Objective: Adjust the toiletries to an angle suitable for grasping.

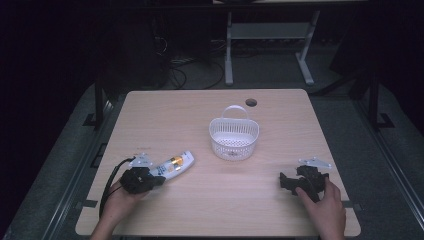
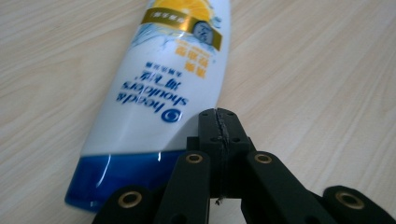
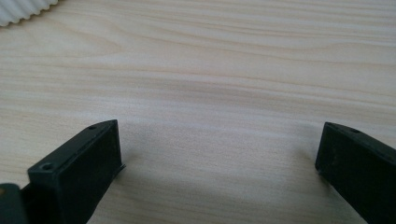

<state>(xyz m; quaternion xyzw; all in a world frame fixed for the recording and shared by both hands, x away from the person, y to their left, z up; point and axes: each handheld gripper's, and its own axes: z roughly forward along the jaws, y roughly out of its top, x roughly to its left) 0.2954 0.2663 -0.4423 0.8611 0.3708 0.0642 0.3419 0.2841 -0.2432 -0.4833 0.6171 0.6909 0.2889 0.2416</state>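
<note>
On the table's (image 1: 210, 210) near-left side lies a shampoo bottle (image 1: 176, 164), flat, blue cap toward the left gripper (image 1: 159, 181), whose jaws are pressed together, gripping nothing, just beside it. Mid-table stands a white basket (image 1: 233, 138). Over at near-right, the right gripper (image 1: 283, 181) sits with jaws spread wide over bare wood.

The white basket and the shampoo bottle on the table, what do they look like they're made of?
White slotted basket with loop handle: probably moulded plastic, matte, judging by its thin ribbed walls. White shampoo bottle with blue cap end: glossy plastic, showing soft highlights and a printed label. Light wood-grain table: likely laminate.
</note>
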